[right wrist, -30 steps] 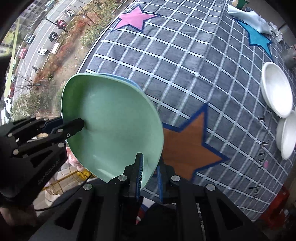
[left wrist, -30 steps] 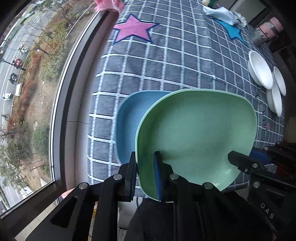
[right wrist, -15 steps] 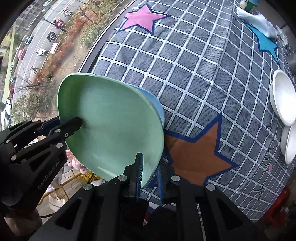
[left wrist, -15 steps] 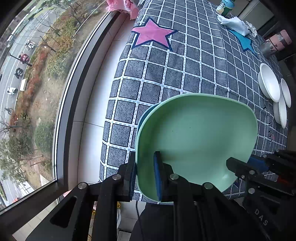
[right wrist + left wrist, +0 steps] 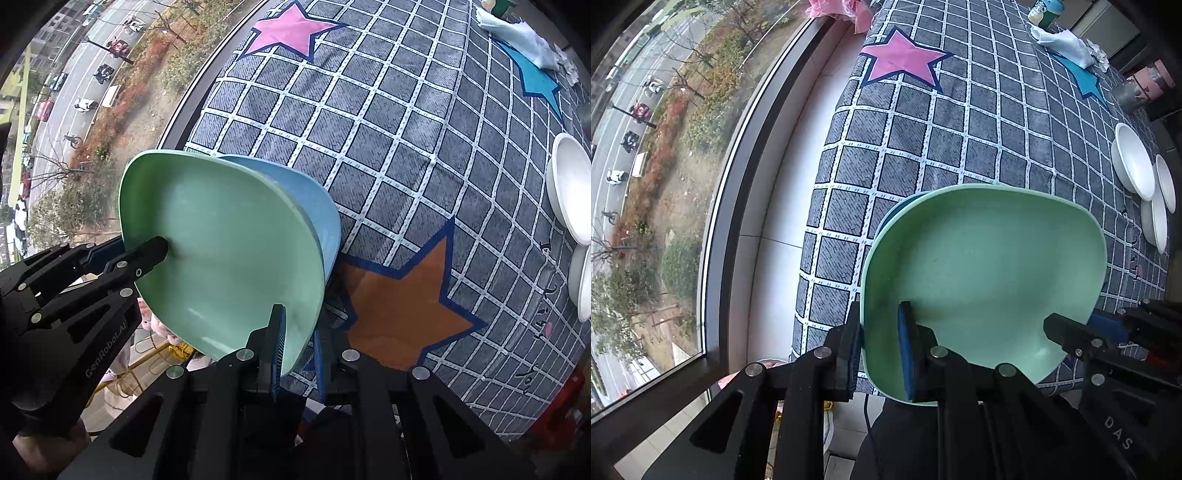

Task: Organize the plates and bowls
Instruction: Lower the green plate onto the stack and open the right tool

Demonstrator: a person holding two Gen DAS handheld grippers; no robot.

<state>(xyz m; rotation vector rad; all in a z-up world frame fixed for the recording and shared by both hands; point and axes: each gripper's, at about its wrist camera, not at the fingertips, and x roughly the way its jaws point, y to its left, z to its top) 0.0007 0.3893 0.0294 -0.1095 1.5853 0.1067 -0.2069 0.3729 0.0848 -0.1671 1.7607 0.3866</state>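
A pale green plate (image 5: 982, 266) hangs between both grippers over the near left corner of the table. My left gripper (image 5: 881, 347) is shut on the plate's near left rim; in the right wrist view it (image 5: 147, 254) comes in from the left. On the opposite rim my right gripper (image 5: 298, 350) is also shut. A light blue plate (image 5: 317, 206) lies right under the green one, showing only as a sliver (image 5: 890, 218) in the left wrist view. Whether the two plates touch I cannot tell.
The table wears a grey checked cloth (image 5: 960, 140) with pink, blue and orange stars. White bowls (image 5: 1132, 162) (image 5: 572, 184) sit at its right edge. A crumpled white cloth (image 5: 1063, 44) and cups lie at the far end. A big window (image 5: 701, 184) runs along the left.
The green plate, held by both grippers, has shifted over the blue plate, which showed wide on its left a second ago and is now almost covered. Both grips are unchanged.
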